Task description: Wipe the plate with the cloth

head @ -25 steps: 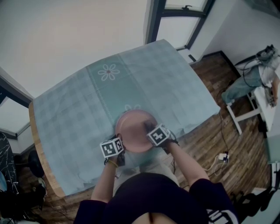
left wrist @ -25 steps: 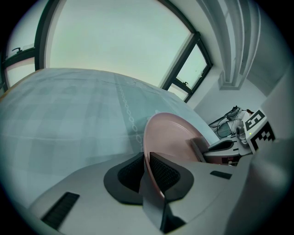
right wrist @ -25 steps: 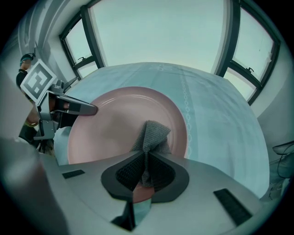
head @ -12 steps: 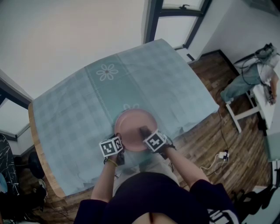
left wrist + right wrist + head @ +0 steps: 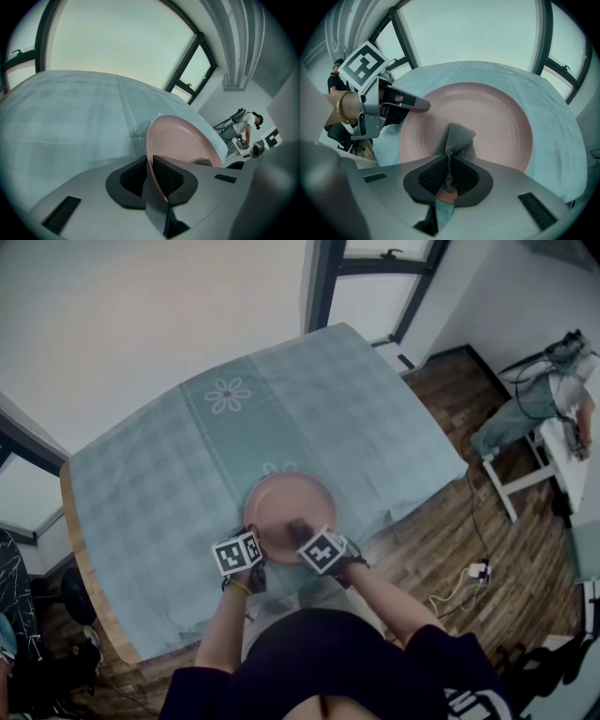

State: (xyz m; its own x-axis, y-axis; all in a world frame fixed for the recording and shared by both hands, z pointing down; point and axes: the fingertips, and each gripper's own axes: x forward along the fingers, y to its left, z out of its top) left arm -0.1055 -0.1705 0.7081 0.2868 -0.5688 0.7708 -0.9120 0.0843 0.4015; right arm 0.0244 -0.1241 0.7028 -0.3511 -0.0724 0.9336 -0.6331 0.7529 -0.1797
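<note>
A pink plate [image 5: 286, 500] lies on the green checked tablecloth [image 5: 187, 456] near the table's front edge. My left gripper [image 5: 253, 538] is shut on the plate's near-left rim [image 5: 151, 161]; in the right gripper view it shows at the plate's left edge [image 5: 417, 104]. My right gripper [image 5: 298, 527] is shut on a folded grey cloth [image 5: 453, 140], whose free end rests on the near part of the plate [image 5: 487, 122]. The cloth [image 5: 202, 161] peeks over the plate in the left gripper view.
The wooden table edge [image 5: 82, 568] shows at the left. A white bench [image 5: 534, 479] and a person [image 5: 553, 395] are at the right on the wood floor, with cables [image 5: 473, 573] nearby. Windows [image 5: 375, 287] stand behind the table.
My right gripper has slid with the cloth from the plate's right side toward its near left, closer to my left gripper. The left gripper and plate have stayed put.
</note>
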